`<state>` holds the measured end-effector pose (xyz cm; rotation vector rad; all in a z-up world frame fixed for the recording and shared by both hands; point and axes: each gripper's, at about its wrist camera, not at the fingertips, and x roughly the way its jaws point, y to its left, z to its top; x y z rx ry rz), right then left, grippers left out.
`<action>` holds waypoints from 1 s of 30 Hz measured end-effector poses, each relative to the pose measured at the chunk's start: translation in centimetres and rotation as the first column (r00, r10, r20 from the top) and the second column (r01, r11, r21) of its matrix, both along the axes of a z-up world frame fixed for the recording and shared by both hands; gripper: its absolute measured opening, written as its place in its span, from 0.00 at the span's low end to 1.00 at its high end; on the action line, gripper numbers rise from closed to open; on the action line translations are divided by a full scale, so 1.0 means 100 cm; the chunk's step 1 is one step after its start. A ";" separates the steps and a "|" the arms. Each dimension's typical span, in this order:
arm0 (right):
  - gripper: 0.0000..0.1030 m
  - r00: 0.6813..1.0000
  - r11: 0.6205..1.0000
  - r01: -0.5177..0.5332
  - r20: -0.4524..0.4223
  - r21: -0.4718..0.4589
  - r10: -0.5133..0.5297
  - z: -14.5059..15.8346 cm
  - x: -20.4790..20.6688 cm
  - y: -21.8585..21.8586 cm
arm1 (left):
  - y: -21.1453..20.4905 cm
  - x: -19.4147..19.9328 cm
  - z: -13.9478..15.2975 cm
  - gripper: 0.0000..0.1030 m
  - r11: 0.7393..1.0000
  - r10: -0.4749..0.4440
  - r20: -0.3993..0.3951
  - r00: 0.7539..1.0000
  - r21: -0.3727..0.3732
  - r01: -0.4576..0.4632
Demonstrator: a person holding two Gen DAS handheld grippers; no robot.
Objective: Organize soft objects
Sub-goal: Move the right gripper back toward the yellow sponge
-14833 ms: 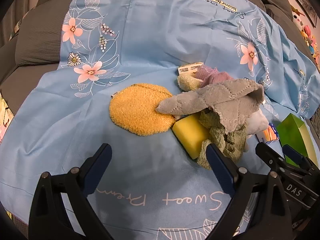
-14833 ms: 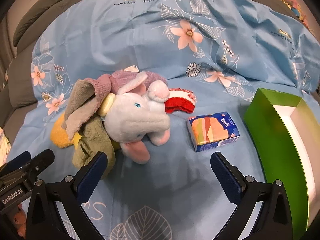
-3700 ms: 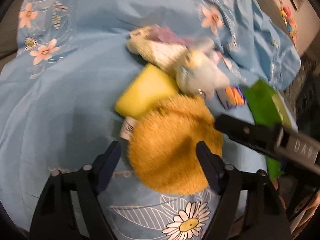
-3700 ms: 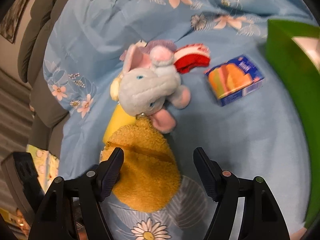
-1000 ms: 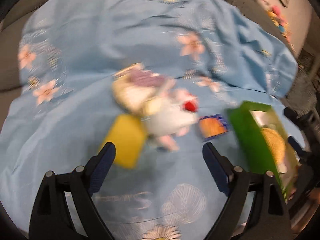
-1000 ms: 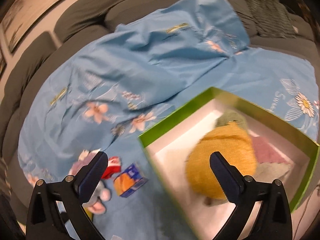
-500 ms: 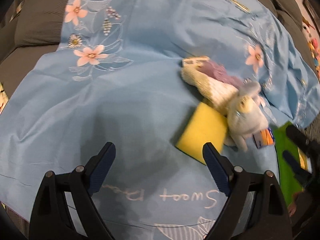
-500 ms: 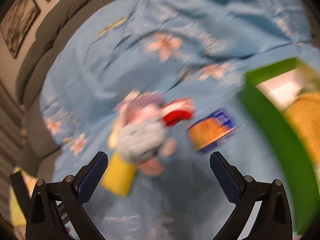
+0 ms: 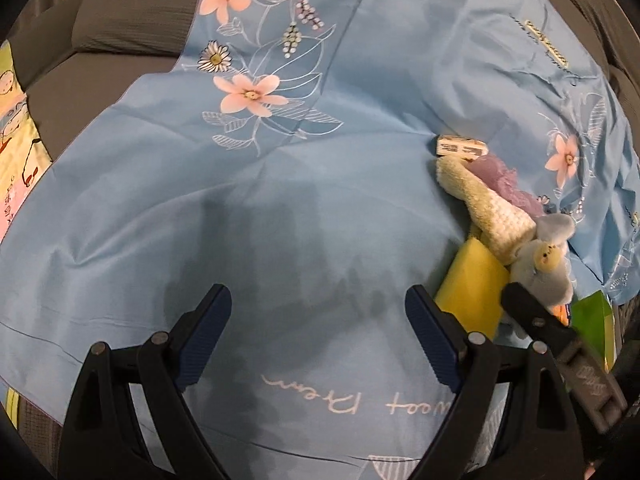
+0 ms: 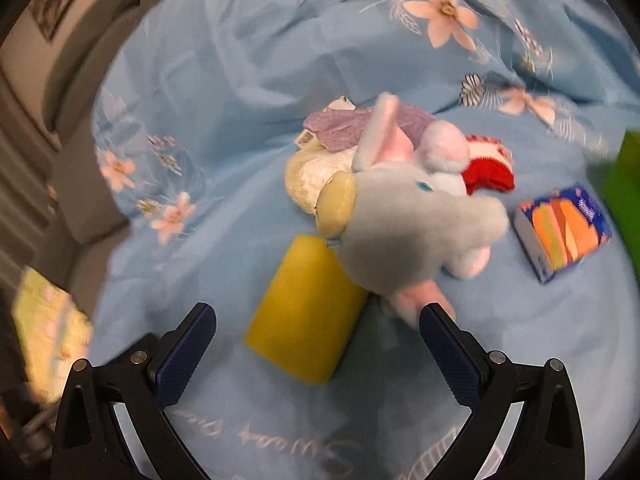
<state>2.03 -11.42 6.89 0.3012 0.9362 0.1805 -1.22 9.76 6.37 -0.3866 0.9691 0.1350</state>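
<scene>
The right tool [image 10: 316,346] hangs over the blue floral sheet [image 10: 240,80] with its jaws spread wide and nothing between them. The yellow sponge [image 10: 306,312] lies just ahead of it, roughly in line with the gap between the fingers but not touching either one. The grey plush elephant [image 10: 416,232] leans over the sponge's far end, touching it, with a cream towel [image 10: 312,176] and a lilac cloth [image 10: 344,126] behind its head and a red-and-white sock [image 10: 490,164] beside it. A tissue pack [image 10: 564,232] sits apart to the right, near the green box [image 10: 626,184] (only its outer wall shows at the frame edge, so its contents cannot be told).

The left tool [image 9: 318,336] is likewise wide open and empty, above bare sheet [image 9: 280,208]; the sponge [image 9: 472,284] lies just beyond its right finger [image 9: 430,336], close beside it.
</scene>
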 end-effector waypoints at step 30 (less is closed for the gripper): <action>0.63 0.995 0.991 -0.096 -0.013 -0.088 0.095 -0.003 0.005 0.012 | 0.020 -0.001 -0.009 0.86 0.992 0.057 -0.048 0.997 -0.107 -0.061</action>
